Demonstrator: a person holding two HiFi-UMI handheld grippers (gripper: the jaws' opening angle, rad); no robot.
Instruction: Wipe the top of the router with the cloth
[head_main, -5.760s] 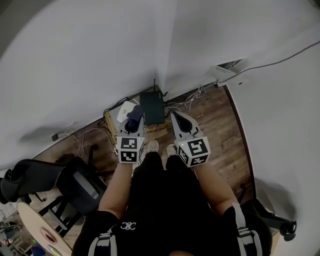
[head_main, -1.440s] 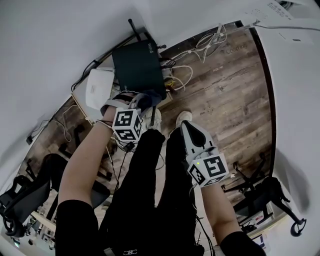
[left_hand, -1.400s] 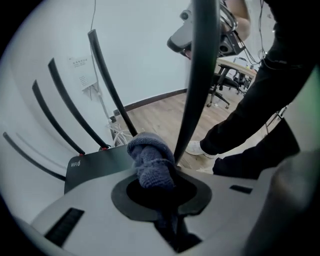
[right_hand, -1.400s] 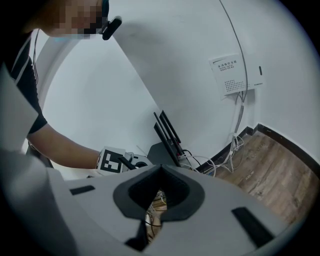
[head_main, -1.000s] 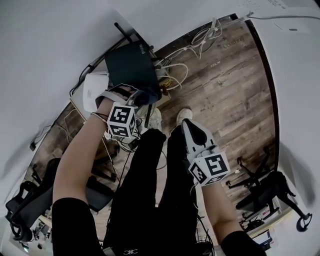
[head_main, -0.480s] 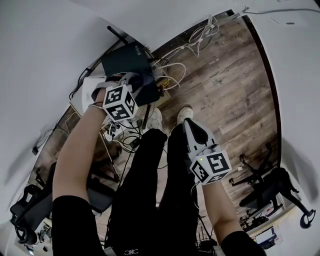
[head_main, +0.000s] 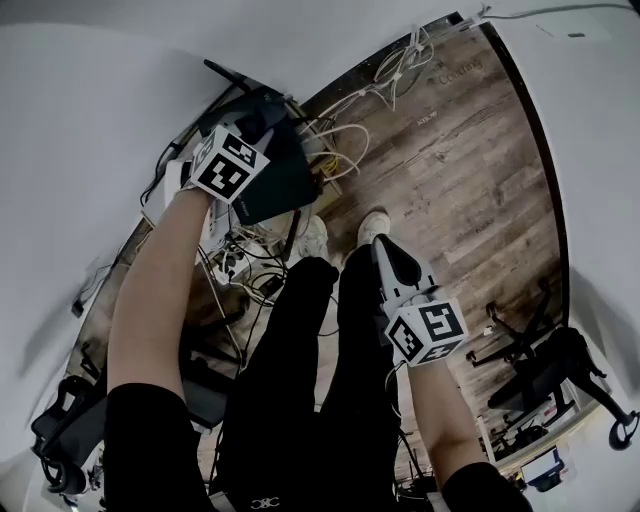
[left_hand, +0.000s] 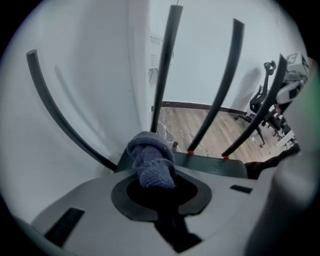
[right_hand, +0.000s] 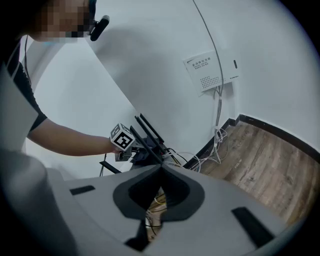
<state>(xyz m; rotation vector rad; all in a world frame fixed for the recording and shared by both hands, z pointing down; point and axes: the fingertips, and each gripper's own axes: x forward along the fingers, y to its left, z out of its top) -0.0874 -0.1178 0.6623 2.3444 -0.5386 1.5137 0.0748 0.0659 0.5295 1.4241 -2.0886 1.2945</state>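
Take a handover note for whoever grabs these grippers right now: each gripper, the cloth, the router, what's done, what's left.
Left gripper: jaws shut on the blue cloth, at the antenna end of the router.
Right gripper: jaws shut, empty, idle above the legs.
Router: by the wall, among cables.
Done: cloth gripped and brought onto the router top.
Left: finish wiping the top. How much is already wiped can't be told.

A flat, dark router (head_main: 283, 180) sits low beside the white wall (head_main: 120, 90). Its thin black antennas (left_hand: 165, 65) stand up along its far edge. A bunched blue-grey knitted cloth (left_hand: 151, 160) sits at that edge, at the foot of the antennas, pinched between the jaws of the left gripper (left_hand: 152, 177).
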